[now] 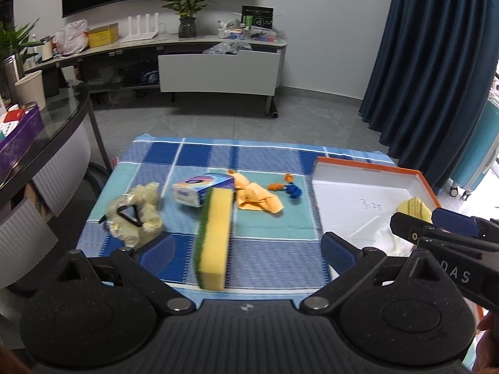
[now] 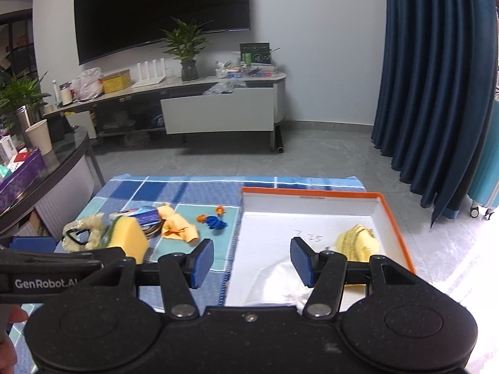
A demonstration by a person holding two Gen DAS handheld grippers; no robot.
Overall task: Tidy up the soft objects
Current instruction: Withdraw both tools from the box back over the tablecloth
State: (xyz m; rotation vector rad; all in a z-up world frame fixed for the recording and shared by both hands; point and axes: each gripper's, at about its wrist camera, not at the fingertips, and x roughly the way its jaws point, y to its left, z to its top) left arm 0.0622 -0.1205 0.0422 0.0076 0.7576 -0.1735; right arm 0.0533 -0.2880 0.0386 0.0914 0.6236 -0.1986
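Two soft items boxed [image 2: 393, 218] already, yellow sponge [image 1: 213, 237], orange cloth [image 1: 255, 198] and more left on tabletop [image 1: 274, 227], both jaws apart, empty.

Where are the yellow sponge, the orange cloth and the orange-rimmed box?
yellow sponge [image 1: 215, 233]: left wrist view, middle of its yellow face.
orange cloth [image 1: 255, 198]: left wrist view, centre of the crumpled fabric.
orange-rimmed box [image 2: 394, 224]: right wrist view, right rim.

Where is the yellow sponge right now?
The sponge stands on edge on the checked cloth, straight ahead between the open jaws of the left gripper, with the tissue pack just behind it, left of the box.
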